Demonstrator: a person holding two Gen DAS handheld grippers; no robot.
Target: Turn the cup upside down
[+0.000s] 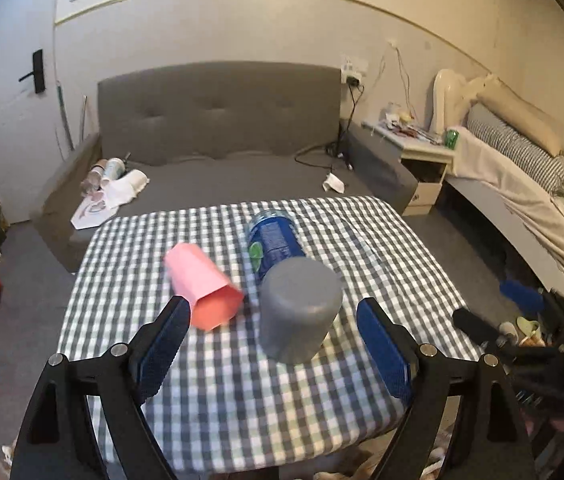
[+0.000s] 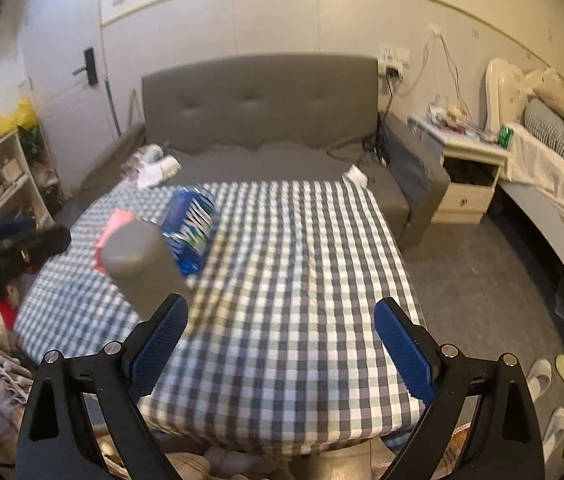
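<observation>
**Grey cup stands mouth-down on the checked surface, both claws apart**

From the left: a pink cup (image 1: 205,288) lies on its side on the checked tablecloth (image 1: 242,392), its open mouth turned toward the left claw (image 1: 274,344). Just beside it to the right stands the grey cup (image 1: 300,310), upside down, closed base on top and rim on the cloth. Behind the two, close against them, a blue plastic bottle (image 1: 274,242) lies on its side. The left claw hangs in front of the cups with its blue-padded fingers (image 1: 164,346) spread wide, gripping nothing; the grey cup sits ahead of the gap, free of both pads.

From the right wrist camera the grey cup (image 2: 144,260) shows at the left of the surface (image 2: 302,300), just ahead of the left finger of the right claw (image 2: 280,344); whether they touch is unclear. That claw is also spread wide and empty. Beyond the surface is a grey sofa (image 2: 258,108), then a cream nightstand (image 2: 470,176) and a bed (image 2: 562,168) at the far right.
</observation>
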